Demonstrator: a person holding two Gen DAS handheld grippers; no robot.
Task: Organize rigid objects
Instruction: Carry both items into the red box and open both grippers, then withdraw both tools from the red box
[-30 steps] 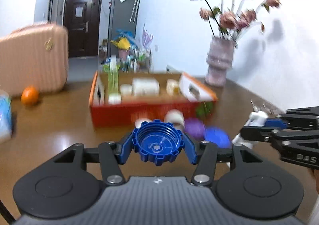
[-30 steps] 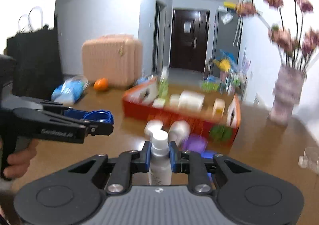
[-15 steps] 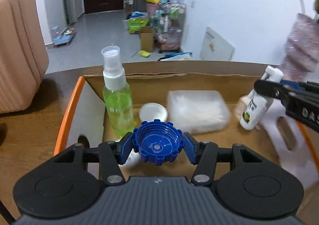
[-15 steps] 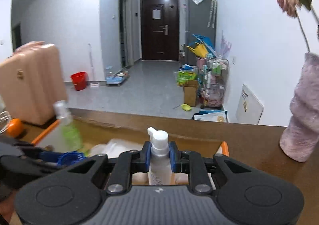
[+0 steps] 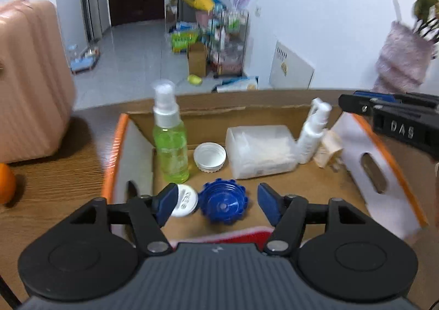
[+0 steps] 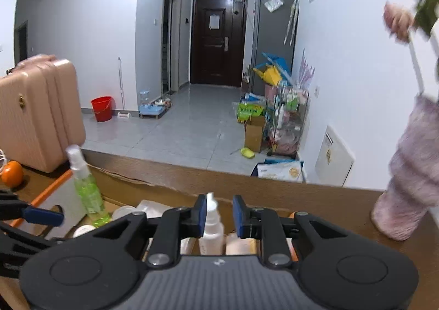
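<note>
Ahead: white walls (image 6: 96, 35), grey tiled floor (image 6: 178, 129), dark door (image 6: 216, 41) at hallway's end. Left: pink suitcase (image 6: 35, 112), red bucket (image 6: 101, 108). Right: cluttered wire rack (image 6: 288, 123), cardboard box (image 6: 253, 134), mauve vase (image 6: 411, 181) on wooden table (image 6: 315, 197).

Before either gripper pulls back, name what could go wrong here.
1. The white spray bottle stands upright between the open right gripper pads, closer to one pad; pulling out sideways could tip it against the clear plastic container.
2. The blue cap lies between the open left gripper fingers beside a white cap; a careless retreat could drag either.
3. The tall green spray bottle stands close and looks top-heavy.
</note>
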